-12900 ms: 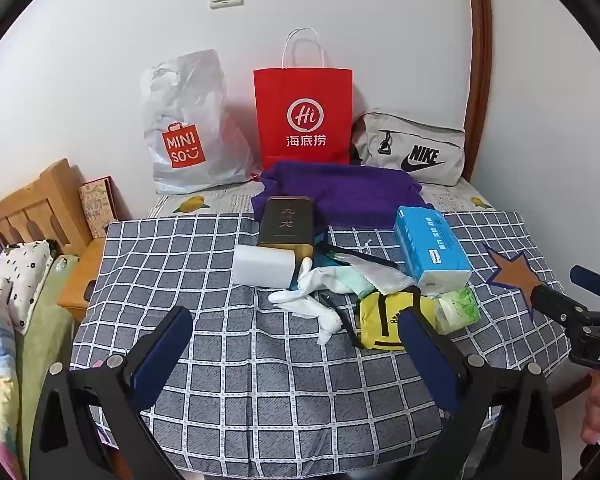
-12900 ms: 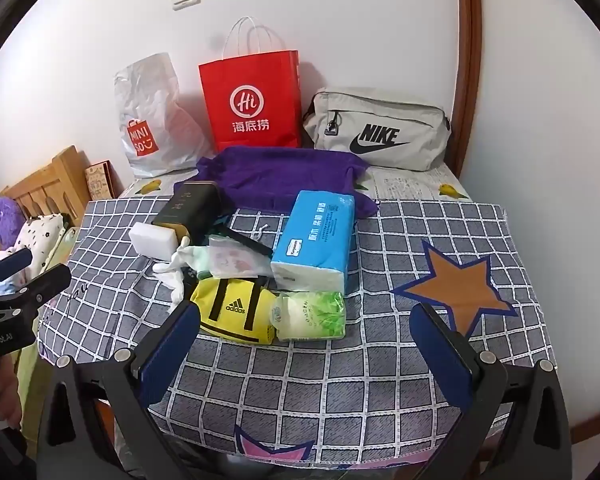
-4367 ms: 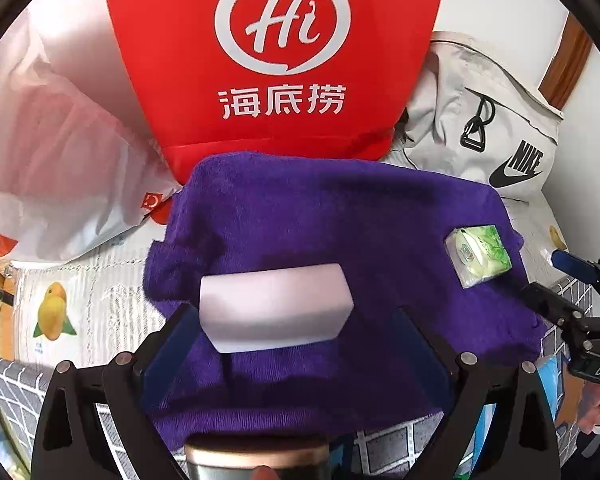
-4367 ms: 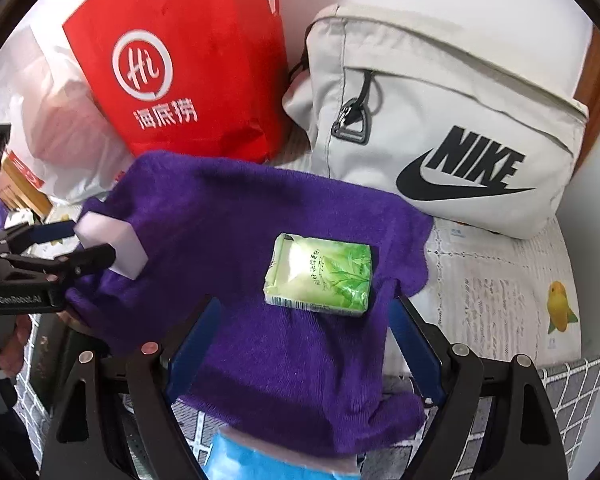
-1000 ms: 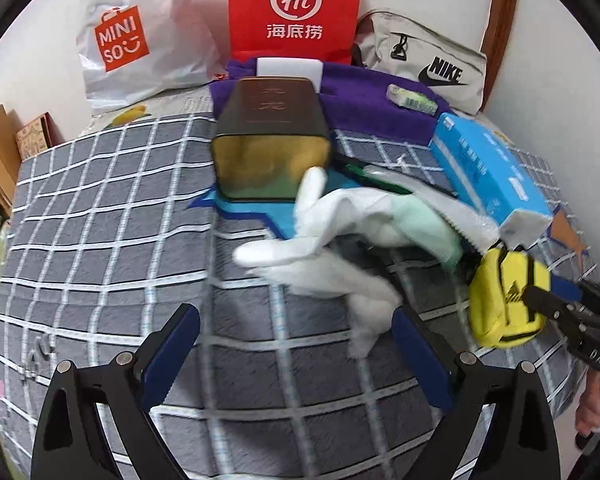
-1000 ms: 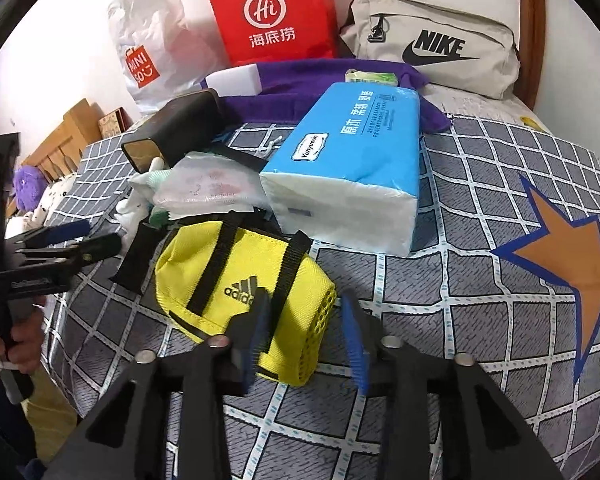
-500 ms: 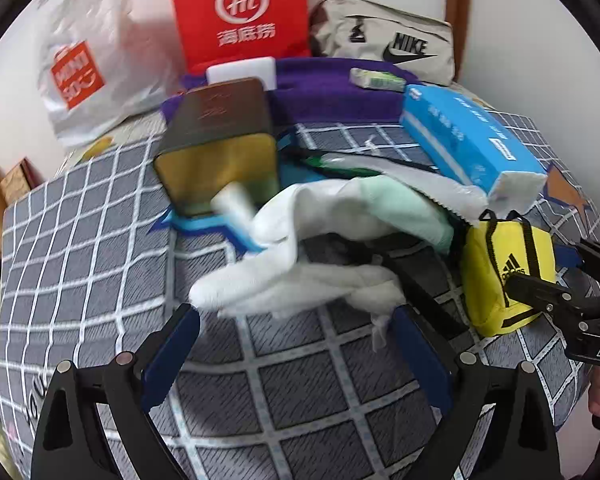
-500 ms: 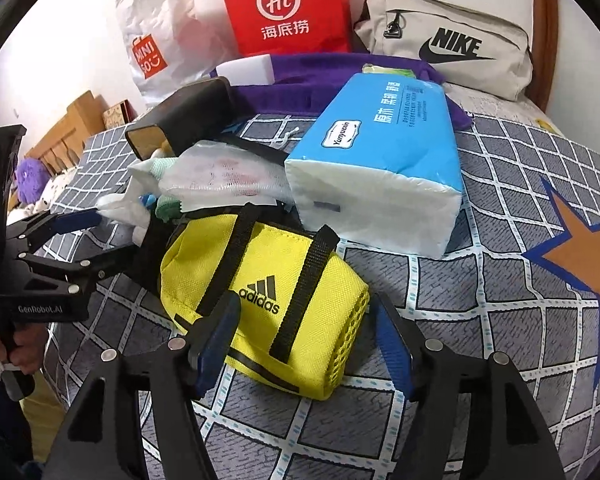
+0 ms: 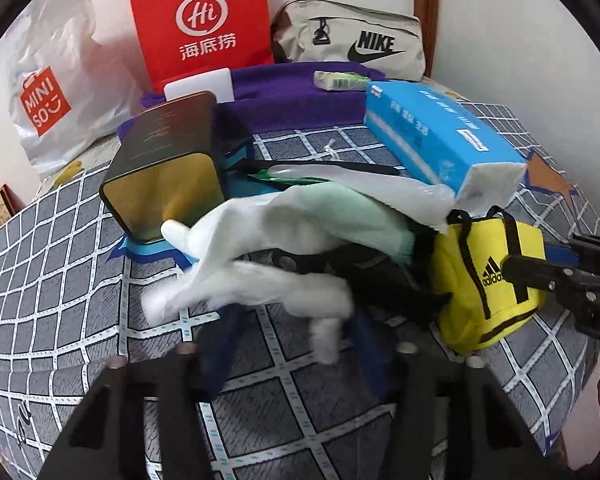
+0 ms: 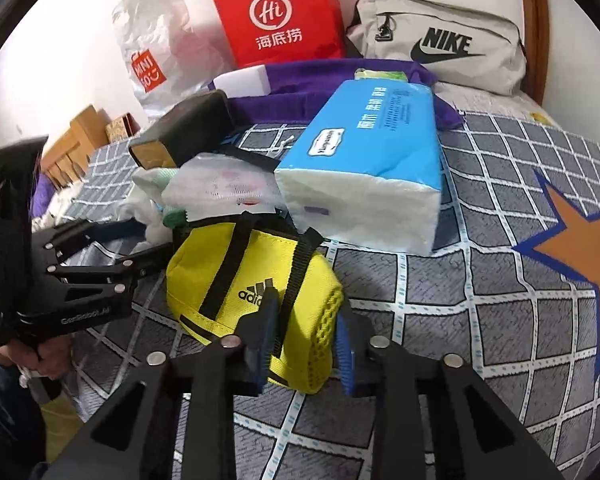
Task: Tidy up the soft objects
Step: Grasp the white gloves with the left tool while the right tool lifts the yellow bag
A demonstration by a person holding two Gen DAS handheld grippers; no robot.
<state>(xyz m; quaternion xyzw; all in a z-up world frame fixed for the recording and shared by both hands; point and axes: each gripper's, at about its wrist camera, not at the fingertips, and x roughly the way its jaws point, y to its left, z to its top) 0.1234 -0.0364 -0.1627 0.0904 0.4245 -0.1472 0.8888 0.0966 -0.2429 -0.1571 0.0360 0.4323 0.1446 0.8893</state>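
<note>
Jaws squeeze mesh-ended yellow pouch point(image 10: 256, 280); fluffy white glove point(image 9: 260, 280).

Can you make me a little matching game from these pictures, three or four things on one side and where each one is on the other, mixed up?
Things:
1. yellow pouch
2. white sponge block
3. white glove
4. blue tissue pack

Places:
A. on the purple towel at the back
B. between the fingers of the right tongs
C. flat on the checked cloth, behind the yellow pouch
D. between the fingers of the left tongs

Pairs: 1-B, 2-A, 3-D, 4-C
</note>
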